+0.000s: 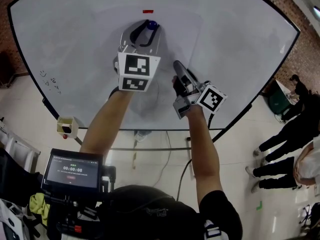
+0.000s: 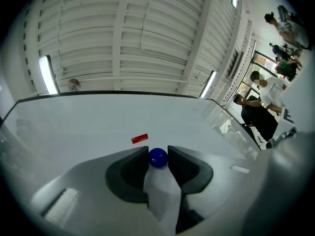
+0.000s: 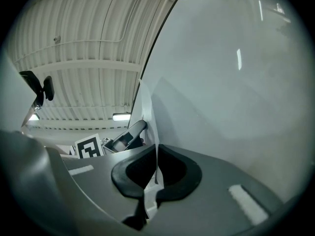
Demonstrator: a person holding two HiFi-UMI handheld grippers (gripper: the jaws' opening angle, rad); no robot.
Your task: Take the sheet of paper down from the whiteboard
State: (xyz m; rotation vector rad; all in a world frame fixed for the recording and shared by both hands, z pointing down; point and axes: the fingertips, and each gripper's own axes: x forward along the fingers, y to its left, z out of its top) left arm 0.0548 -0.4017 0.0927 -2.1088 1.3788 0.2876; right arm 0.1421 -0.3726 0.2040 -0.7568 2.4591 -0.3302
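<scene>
Since right gripper [image 3: 156,157] fingers pinch the paper [image 3: 146,109] edge, left gripper [image 2: 158,152], fingers closed on the magnet [image 2: 158,159] pinning it to the whiteboard [image 3: 236,82], should pull straight off, no sliding.

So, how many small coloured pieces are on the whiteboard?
2. A blue round magnet is clamped in the left gripper; a red strip sits just above it. Others may be hidden.
</scene>
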